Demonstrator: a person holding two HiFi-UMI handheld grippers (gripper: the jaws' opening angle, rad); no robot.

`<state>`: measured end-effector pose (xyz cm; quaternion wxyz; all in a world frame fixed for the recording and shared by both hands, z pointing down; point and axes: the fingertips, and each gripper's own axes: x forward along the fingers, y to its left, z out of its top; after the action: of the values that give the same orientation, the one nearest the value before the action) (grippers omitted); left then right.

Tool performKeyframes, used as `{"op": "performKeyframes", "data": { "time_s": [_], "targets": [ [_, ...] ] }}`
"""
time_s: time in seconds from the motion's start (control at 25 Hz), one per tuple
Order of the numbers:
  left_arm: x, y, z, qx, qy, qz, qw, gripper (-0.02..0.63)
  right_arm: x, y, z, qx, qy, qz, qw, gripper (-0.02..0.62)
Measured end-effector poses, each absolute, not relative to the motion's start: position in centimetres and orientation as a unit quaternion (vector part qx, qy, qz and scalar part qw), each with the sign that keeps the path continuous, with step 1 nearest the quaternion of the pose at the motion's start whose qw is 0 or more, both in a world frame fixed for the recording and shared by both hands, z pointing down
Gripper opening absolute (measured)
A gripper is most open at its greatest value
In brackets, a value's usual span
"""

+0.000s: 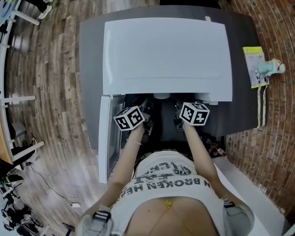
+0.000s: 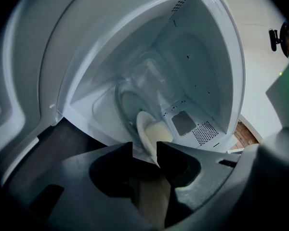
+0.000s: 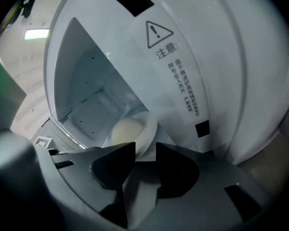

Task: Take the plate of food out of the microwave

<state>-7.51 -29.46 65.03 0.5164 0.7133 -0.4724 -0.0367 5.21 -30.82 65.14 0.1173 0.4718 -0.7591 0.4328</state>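
White, glossy shell w/ rounded corners: that's the microwave (image 1: 167, 53), on the dark grey matte desk (image 1: 91, 82), its door (image 1: 104, 136) swung out at the left of its mouth. Both my arms go into that mouth. From the head view mostly the black-and-white marker cubes show, L cube (image 1: 129, 118) & R cube (image 1: 194, 113), just outside it.

Inside the microwave, near the front of the cavity floor, sits the plate (image 2: 143, 129): round, white, smooth, w/ a raised rim, on a clear glass turntable (image 2: 127, 100). On it is a pale cream, soft-edged mound of food (image 2: 160, 130); can't tell what kind. The cavity walls are pale & satin-smooth, w/ a patch of small punched holes (image 2: 205, 131) low on one side.

L gripper (image 2: 144, 150): dark matte jaws w/ angular pointed tips, standing apart, plate rim in the gap btwn them, not pinched. R gripper (image 3: 145, 150): same shape, jaws apart, the opposite side of the rim btwn the tips, not clamped. The microwave's white face right of the cavity carries a triangular warning mark (image 3: 159, 32) above small print.
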Motion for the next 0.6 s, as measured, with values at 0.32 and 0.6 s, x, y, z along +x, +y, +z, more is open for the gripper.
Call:
{"op": "performKeyframes", "data": {
  "time_s": [0.32,0.6],
  "targets": [
    [-6.3,-30.3,65.3,0.698,-0.44,-0.092,0.558,0.137,4.8,-31.6,65.2,0.453,-0.739,0.495,0.058,0.101],
    [-6.8,-30.8,65.6,0.684,-0.439,-0.119,0.57,0.067,4.5,-31.6,65.5,0.441,-0.721,0.535,0.009,0.066]
  ]
}}
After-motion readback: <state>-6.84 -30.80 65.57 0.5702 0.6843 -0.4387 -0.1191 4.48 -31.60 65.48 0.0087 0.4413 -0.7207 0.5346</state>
